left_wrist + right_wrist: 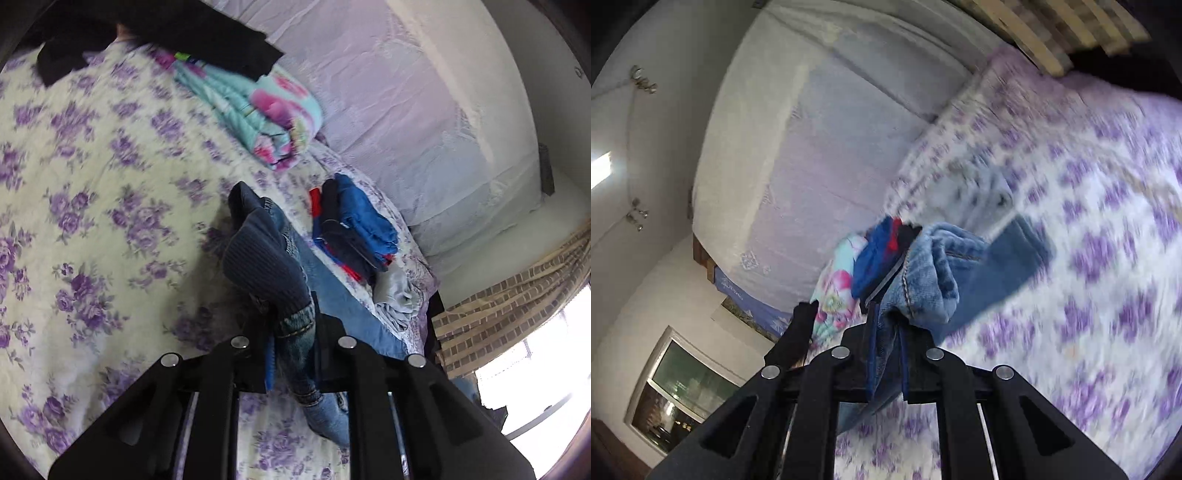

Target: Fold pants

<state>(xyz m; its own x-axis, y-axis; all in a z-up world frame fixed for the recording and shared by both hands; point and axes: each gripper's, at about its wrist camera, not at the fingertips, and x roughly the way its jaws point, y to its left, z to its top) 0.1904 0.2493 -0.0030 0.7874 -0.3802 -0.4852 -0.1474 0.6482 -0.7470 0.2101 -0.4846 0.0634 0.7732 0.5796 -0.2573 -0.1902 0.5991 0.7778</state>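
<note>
Left wrist view, nearest item: our left gripper (295, 332), jaws drawn in and pinching denim, a ribbed dark waistband bunched above the pads. Item: jeans (306, 280), lifted at this end, a length of pale blue leg trailing away flat across the flowered bedspread (92, 184). Right wrist view, nearest item: our right gripper (888, 332), jaws pressed together on a seamed denim edge, the cloth (934, 266) humped just beyond the tips and hanging loose below.

Status, as we judge it: both ends gripped, garment raised off the bed, no crease laid yet. We count the fold as barely begun; laying out, halving and stacking remain.

Farther items: folded stack of blue, red and dark clothes (354, 229) just beside the denim, with a grey piece (397, 299) at its near end; rolled floral blanket (258, 110) beyond; dark garment (159, 33) at the far edge; pale mattress (406, 122) upright against the wall.
</note>
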